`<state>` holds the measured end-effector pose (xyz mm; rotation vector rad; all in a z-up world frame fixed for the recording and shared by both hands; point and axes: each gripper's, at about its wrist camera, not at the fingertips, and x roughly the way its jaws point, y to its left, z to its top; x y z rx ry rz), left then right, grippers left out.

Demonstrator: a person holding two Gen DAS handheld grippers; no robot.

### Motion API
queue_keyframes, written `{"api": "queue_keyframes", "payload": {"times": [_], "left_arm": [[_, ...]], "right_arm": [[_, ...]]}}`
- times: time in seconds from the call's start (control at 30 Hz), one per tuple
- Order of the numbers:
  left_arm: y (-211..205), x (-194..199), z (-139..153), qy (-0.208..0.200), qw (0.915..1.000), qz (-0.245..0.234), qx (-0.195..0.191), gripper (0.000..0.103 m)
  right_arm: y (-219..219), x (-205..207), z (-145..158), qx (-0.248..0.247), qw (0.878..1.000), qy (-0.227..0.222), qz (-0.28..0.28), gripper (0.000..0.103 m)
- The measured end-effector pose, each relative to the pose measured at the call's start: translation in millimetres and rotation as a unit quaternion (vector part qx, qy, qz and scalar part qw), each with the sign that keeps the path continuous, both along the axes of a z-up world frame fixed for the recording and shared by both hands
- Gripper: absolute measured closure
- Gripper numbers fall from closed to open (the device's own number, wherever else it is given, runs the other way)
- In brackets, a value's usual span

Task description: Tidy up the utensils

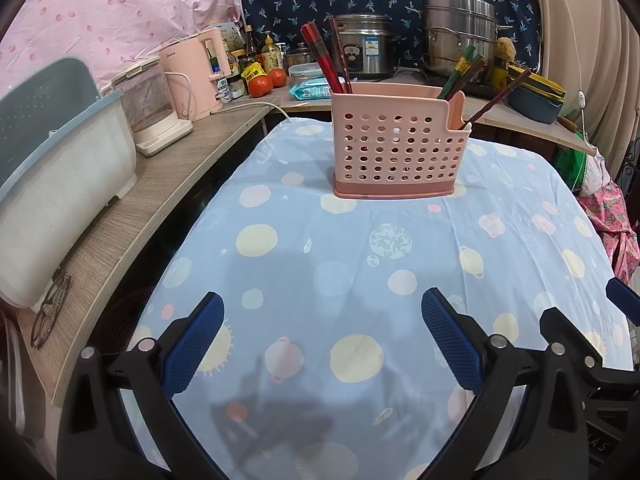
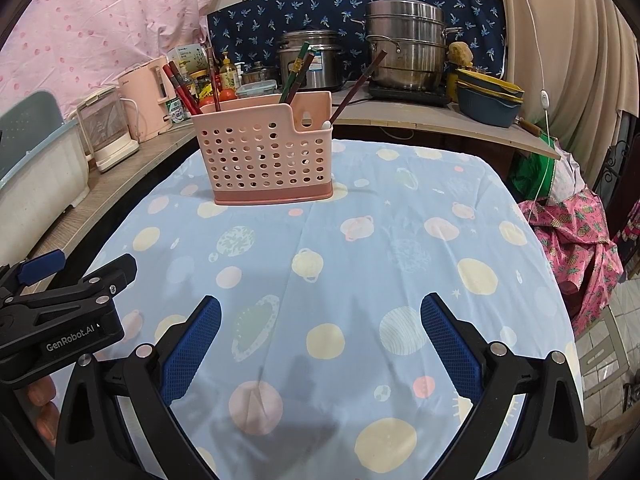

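Your left claw (image 1: pixel 322 316) and right claw (image 2: pixel 320 316) both hang spread wide apart over the near part of the desk (image 2: pixel 400 264), holding nothing; their blue pads (image 2: pixel 192 344) are finely ribbed rubber on black plastic arms. The pink plastic holder (image 1: pixel 400 140), boxy with round perforations and a darker base, stands upright at the far middle of the desk's smooth, planet-printed blue cloth. Red lacquered chopsticks (image 1: pixel 320 58) lean in its left compartment, green-tipped chopsticks (image 1: pixel 460 70) and a dark stick (image 1: pixel 500 98) at its right.

Even indoor light; my shadows fall soft on the tablecloth (image 1: pixel 320 240) below; fisheye bends edges, corners black.
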<state>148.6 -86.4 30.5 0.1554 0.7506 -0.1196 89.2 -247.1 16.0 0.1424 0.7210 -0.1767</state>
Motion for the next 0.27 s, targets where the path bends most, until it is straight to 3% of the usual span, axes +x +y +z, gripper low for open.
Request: {"api": "queue_keyframes", "payload": {"times": [0.27], "left_arm": [[2.2, 0.1, 0.0, -0.001, 1.0000, 0.001, -0.002, 0.008]], "right_arm": [[-0.3, 0.4, -1.1, -0.002, 1.000, 0.001, -0.001, 0.007]]}}
